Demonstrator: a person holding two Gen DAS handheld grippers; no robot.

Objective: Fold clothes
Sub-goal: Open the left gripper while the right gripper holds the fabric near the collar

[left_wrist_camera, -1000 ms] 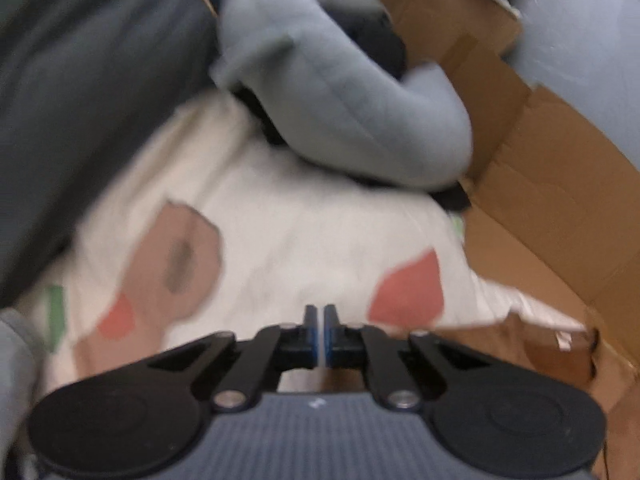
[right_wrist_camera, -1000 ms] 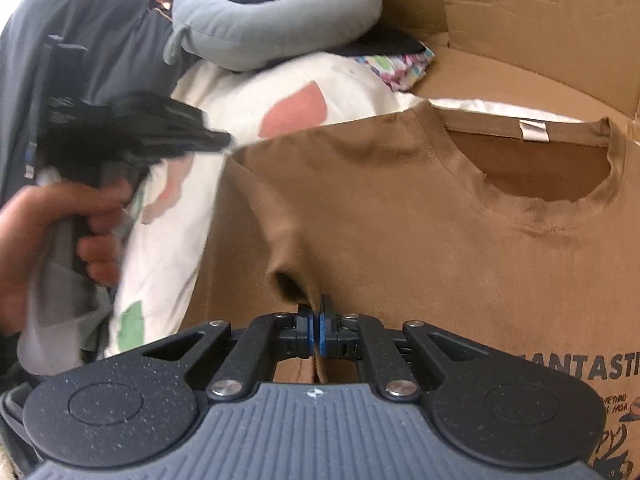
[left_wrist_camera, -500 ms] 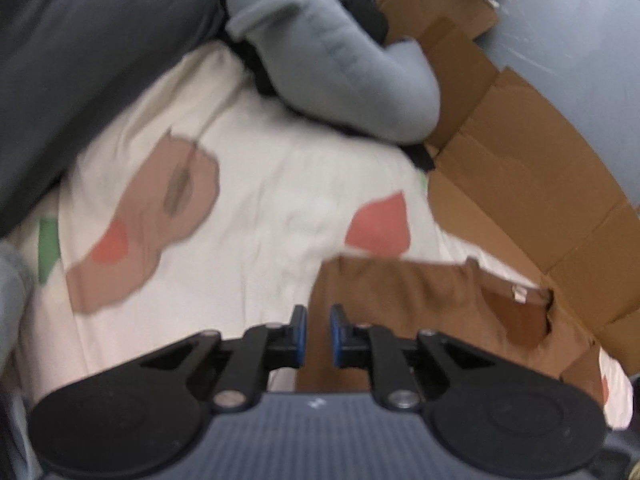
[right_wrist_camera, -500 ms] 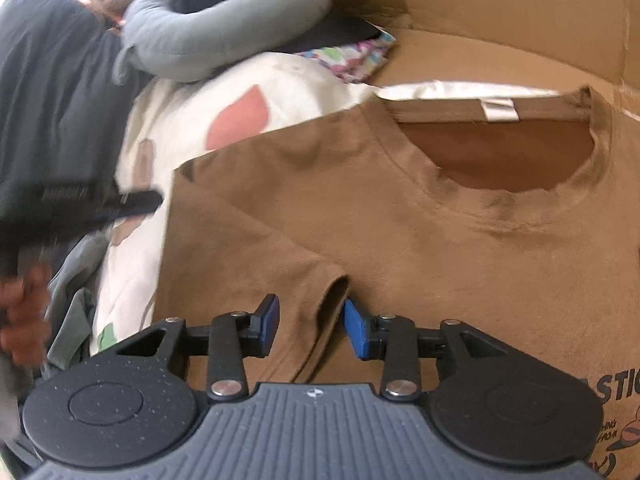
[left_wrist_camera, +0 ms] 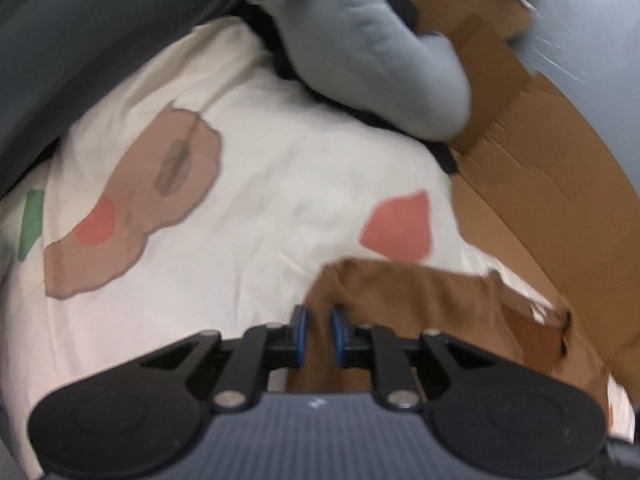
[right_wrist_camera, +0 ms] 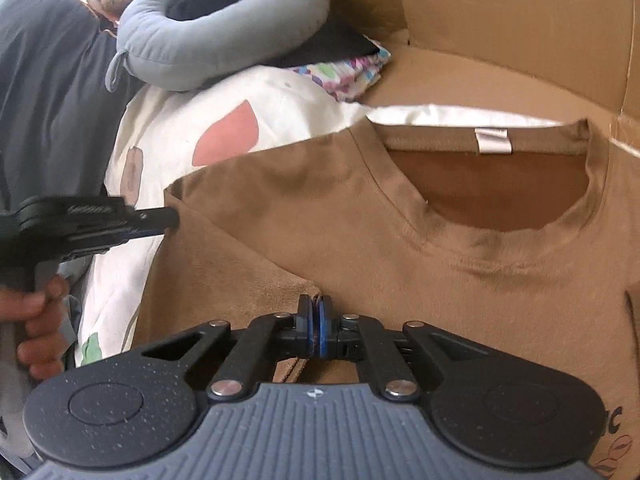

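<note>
T-shirt [right_wrist_camera: 360,208]: spread flat, collar at upper right, left sleeve folded inward.
Right gripper [right_wrist_camera: 315,320]: clenched on sleeve edge.
Left gripper [left_wrist_camera: 318,334]: parted, holding nothing.
Remaining: body folds judged outstanding.

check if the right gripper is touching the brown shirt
Touching. In the right wrist view the right gripper is closed with a fold of the brown shirt pinched between its blue pads, at the sleeve edge.

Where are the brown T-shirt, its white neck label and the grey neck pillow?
brown T-shirt [right_wrist_camera: 400,216]: right wrist view, on its chest below the collar.
white neck label [right_wrist_camera: 493,141]: right wrist view, on its middle.
grey neck pillow [right_wrist_camera: 240,32]: right wrist view, on its curved body.
</note>
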